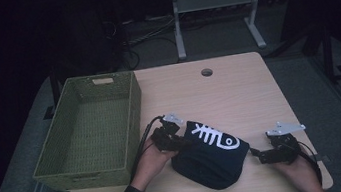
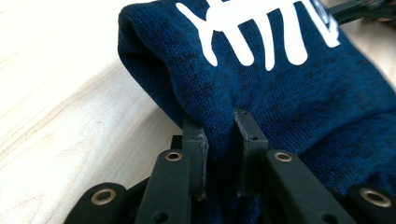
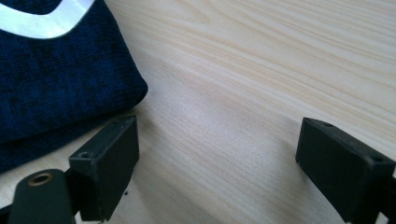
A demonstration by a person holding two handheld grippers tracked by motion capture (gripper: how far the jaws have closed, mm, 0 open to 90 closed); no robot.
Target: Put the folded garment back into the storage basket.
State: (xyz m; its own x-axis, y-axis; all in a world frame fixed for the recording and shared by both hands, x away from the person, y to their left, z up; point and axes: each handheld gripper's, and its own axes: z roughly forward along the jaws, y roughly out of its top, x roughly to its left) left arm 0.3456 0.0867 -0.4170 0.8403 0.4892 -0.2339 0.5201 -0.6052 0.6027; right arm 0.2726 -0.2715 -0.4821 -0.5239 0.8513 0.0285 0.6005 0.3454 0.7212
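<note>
Cloth is already caught: the left gripper (image 2: 219,140) has its jaws pinched on a fold at the near-left edge of the folded navy garment (image 1: 211,156) (white fishbone print on top), which lies on the wooden table (image 1: 238,91) beside the green woven basket (image 1: 90,130). The right gripper (image 3: 217,163) rests spread wide, just beside the garment's right edge, holding nothing. Next, probably: a matching right-side pinch, then a lift toward the basket.

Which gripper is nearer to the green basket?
Left. The left gripper is shut on the folded blue sweater, just right of the green basket. The right gripper stands open past the sweater's far side, farther from the basket.
</note>
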